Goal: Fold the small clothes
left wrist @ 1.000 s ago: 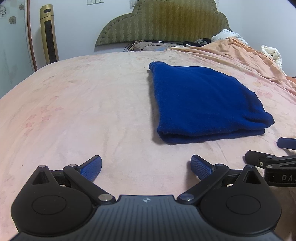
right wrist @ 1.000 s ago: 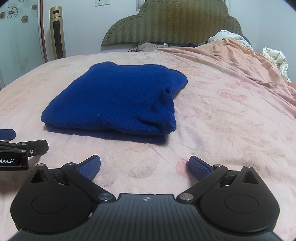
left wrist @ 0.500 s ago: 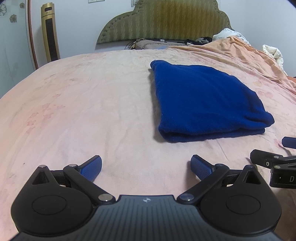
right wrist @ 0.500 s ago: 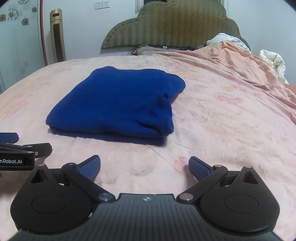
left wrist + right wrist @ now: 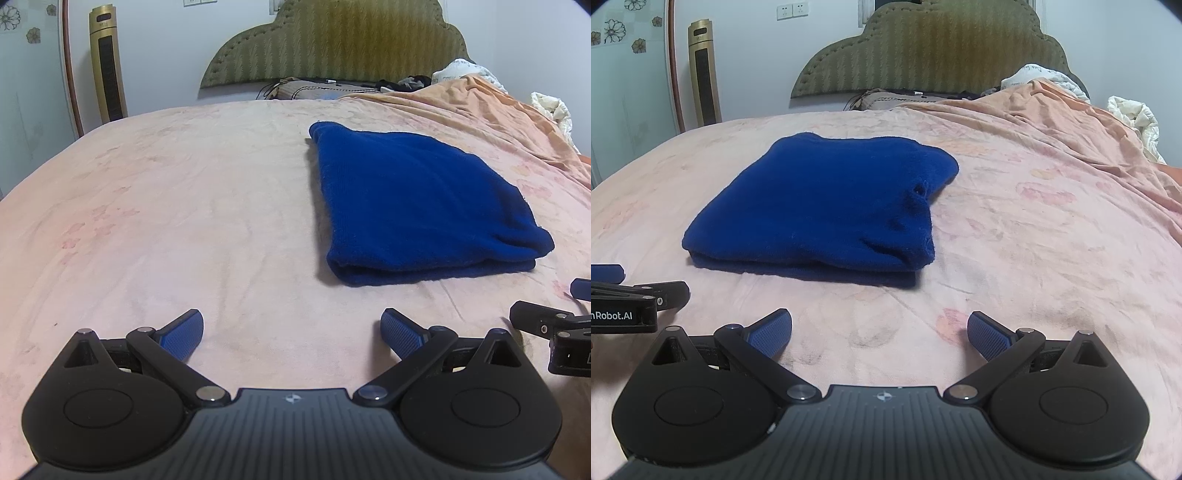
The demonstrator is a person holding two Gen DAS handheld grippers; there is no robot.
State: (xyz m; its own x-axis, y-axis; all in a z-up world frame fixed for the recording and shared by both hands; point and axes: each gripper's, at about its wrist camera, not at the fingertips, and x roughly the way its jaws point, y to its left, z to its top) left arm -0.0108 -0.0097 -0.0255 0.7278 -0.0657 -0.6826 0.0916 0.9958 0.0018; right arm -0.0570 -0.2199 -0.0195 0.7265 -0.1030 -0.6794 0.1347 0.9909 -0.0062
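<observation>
The soft blue knitted garment (image 5: 820, 210) lies folded on the pink bed (image 5: 184, 221). Both your left gripper (image 5: 291, 334) and right gripper (image 5: 879, 334) are wide apart and empty; the fold looks done, so maybe get another.

A bedroom in a home. A wide bed (image 5: 184, 206) fills the view, covered with a pale pink floral sheet. At its far end stands a scalloped, olive-green padded headboard (image 5: 931, 51) against a plain white wall. A rumpled peach blanket (image 5: 1071, 122) and white bedding (image 5: 1134, 114) are heaped on one side. A gold tower fan (image 5: 107, 62) stands in the corner, with wall sockets (image 5: 792, 11) above.
</observation>
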